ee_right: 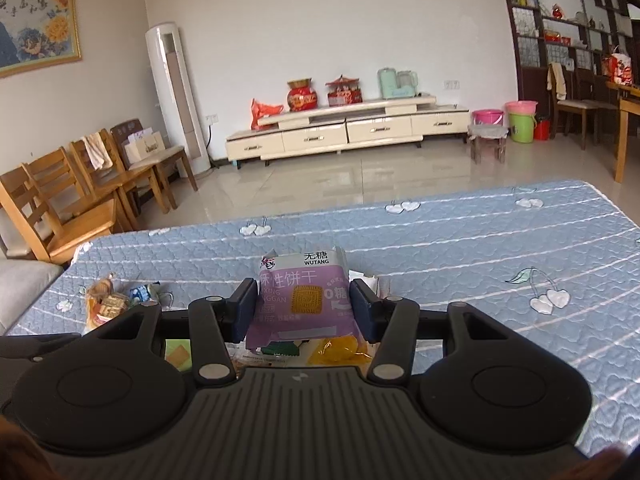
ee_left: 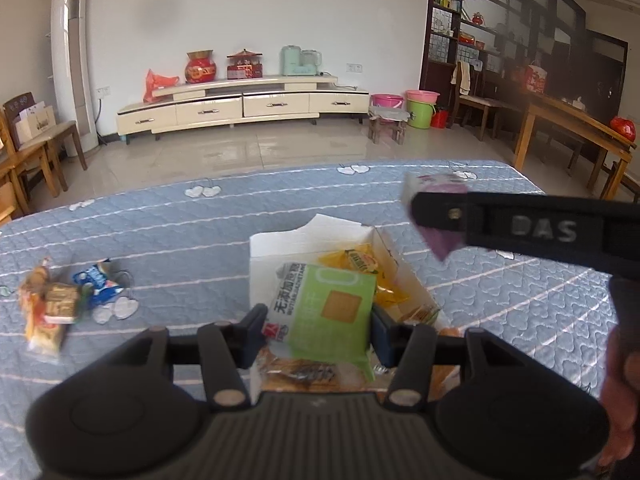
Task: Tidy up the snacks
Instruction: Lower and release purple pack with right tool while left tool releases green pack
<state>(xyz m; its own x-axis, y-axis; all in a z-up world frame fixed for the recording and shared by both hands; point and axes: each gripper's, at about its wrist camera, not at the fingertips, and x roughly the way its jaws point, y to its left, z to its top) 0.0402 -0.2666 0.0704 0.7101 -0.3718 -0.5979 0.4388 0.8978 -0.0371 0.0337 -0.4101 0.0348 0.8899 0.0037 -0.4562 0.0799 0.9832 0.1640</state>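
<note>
- Your left gripper (ee_left: 318, 330) pinches a green biscuit pack (ee_left: 326, 316) by its sides, held just above the white box (ee_left: 280, 244).
- Your right gripper (ee_right: 304, 310) pinches a purple biscuit pack (ee_right: 304, 300) the same way; in the left view it hangs over the box's far right corner.
- Judged step: both packs are on their way into the box, neither yet let go.
- Next move calls for lowering each pack inside the walls, then spreading the jaws one after the other so the grippers don't clash.
- In the way: a yellow packet (ee_left: 360, 266) and other snacks already fill the box floor, so the packs must lie on top or alongside.
- Left on the quilt (ee_left: 180, 240), well apart from the box: a small pile of loose snacks (ee_left: 60, 304), still to sort.
</note>
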